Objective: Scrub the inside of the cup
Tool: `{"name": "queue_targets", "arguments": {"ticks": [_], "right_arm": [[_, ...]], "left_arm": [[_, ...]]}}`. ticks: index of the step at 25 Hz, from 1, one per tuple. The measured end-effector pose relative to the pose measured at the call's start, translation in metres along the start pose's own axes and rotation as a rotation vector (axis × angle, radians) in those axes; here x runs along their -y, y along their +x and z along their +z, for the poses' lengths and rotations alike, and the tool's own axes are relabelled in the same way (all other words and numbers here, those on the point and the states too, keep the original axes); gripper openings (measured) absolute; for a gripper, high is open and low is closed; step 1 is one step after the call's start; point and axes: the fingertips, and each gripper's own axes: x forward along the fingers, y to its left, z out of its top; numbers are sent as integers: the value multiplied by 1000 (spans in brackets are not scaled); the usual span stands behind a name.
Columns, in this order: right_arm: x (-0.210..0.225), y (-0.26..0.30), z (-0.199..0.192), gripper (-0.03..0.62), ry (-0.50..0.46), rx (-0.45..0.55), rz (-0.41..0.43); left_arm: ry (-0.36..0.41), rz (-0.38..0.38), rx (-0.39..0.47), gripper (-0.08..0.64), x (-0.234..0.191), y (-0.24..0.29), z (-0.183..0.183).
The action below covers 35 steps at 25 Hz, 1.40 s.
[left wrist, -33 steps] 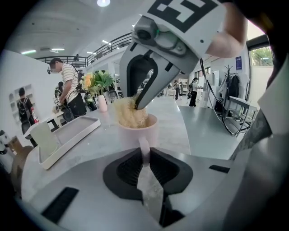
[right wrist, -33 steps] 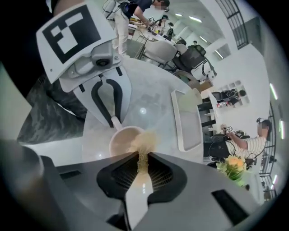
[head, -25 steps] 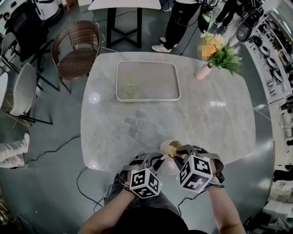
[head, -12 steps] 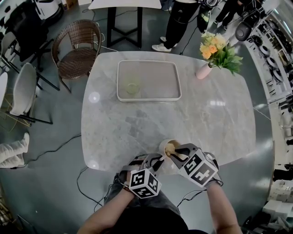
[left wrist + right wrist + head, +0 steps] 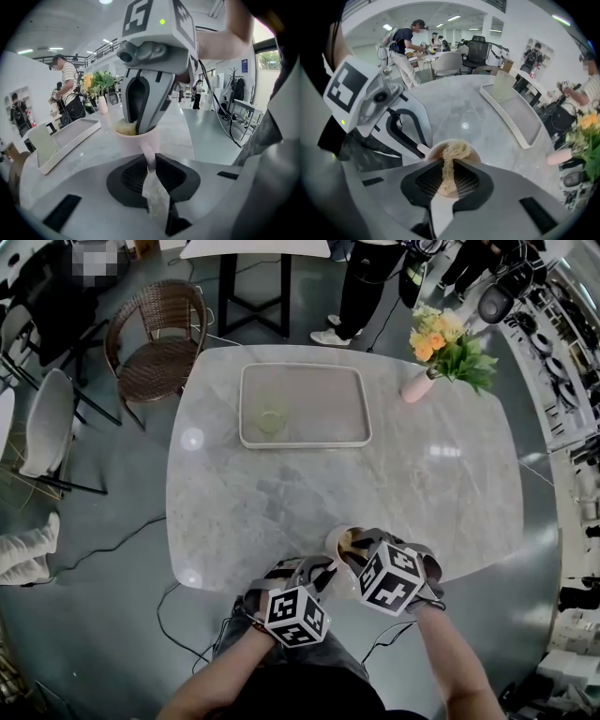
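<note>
Left gripper (image 5: pixel 151 165) is clamped on what looks like the cup's handle (image 5: pixel 146 151), holding the cup (image 5: pixel 338 541) steady. Right gripper (image 5: pixel 449 172) is pinching the scrubber (image 5: pixel 451 157), a tan fibrous wad, with its front end down inside the cup mouth.

Cup sits on the table (image 5: pixel 281 502), well on my side of the tray (image 5: pixel 305 443) and close to the table's near edge.

Progress, my read: mid-scrub. Scrubber is in and against the inner wall, but I can't see how much of the wall or the bottom is covered. Left to do: work round the wall, reach the bottom, pull the scrubber out.

Around:
- glass (image 5: pixel 270 420) stands in the tray's left part
- flower vase (image 5: pixel 413 386) is right of the tray, well apart
- wicker chair (image 5: pixel 159 343) and standing people are beyond the tray, off the table

Nothing lies between the tray and the cup. Only tight spot: both grippers crowd the cup, and the right fingers fill most of the mouth.
</note>
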Motion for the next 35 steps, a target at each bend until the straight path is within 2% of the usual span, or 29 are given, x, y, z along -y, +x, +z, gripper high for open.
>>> {"name": "queue_targets", "arguments": {"ticks": [2,4,6,7,8,12,14,16,20,26,31,33,35], "right_arm": [[9,6,-7,60,-111,-76,-105],[18,10,-12,60,-266,-178,-222],[21,14,-13,60,-376,-273,-278],[20,16,-14,60,-374,-297,-262],[18,17,-15,60,-333,-301,-216],[2,18,-8,60,-75,-203,71],[-2,15,-5,58,-10,-149,153],[-5,11,-3,58,45,-90,197],[-6,-6,3,60,118,9,198],[-4,-36,15,60,56,77,144],[-9,-38,5,60,-2,-4,172],[-3,-38,-2,60,-48,-73,134],[9,-38,-9,60,-111,-147,45]], "left_arm": [[0,-4,4,60,1,-1,0],[3,-5,8,60,3,-1,1],[3,-3,5,61,5,0,2],[-1,0,5,61,5,1,2],[-6,5,5,60,4,1,2],[-15,14,-2,61,2,2,1],[-17,14,-4,60,2,1,1],[-13,18,-8,60,1,1,0],[-10,34,-16,60,-6,-1,-3],[-22,49,-22,60,-15,-2,-4],[-32,71,-27,58,-23,-3,-7],[-39,76,-25,58,-28,-4,-6],[-35,76,-28,58,-30,-4,-6]]}}
